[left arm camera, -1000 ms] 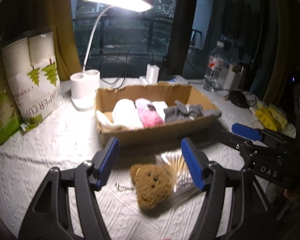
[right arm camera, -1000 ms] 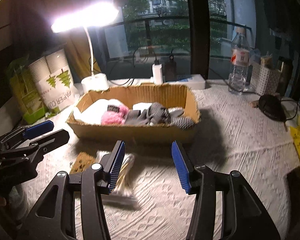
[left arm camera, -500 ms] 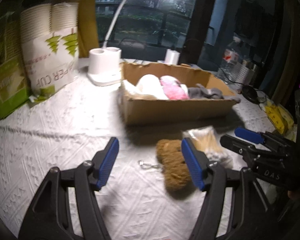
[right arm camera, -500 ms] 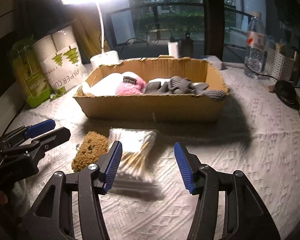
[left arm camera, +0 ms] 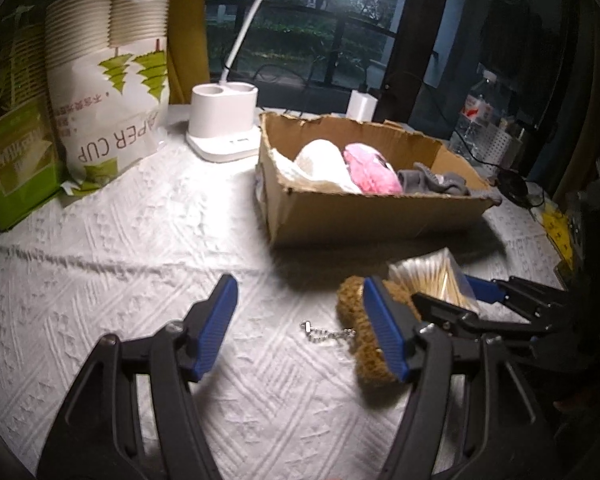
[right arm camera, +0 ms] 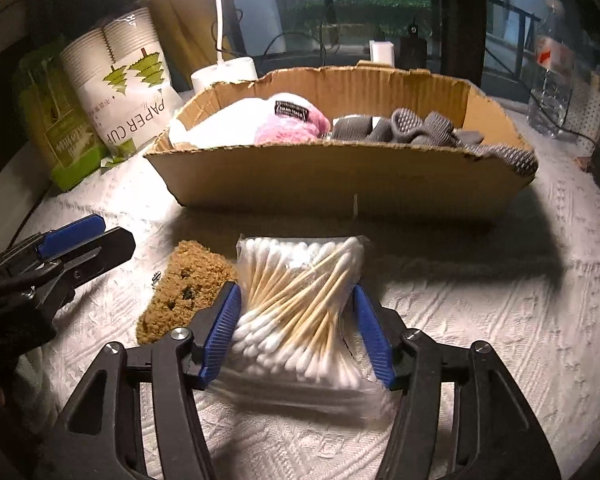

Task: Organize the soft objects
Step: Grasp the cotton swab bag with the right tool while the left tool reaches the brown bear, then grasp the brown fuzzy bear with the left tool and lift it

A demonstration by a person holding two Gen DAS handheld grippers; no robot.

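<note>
While open, fingers (right arm camera: 220,330) flank swabs (right arm camera: 300,308).

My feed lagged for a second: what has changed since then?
The right gripper advanced and now straddles the bag of cotton swabs, not clearly clamped. The left gripper swung left off the brown plush, staying open. Plush and cardboard box stayed put.

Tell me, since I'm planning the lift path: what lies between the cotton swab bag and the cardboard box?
In the right wrist view, only shadowed white tablecloth lies between the cotton swab bag and the cardboard box; the brown plush toy sits off to the left.
</note>
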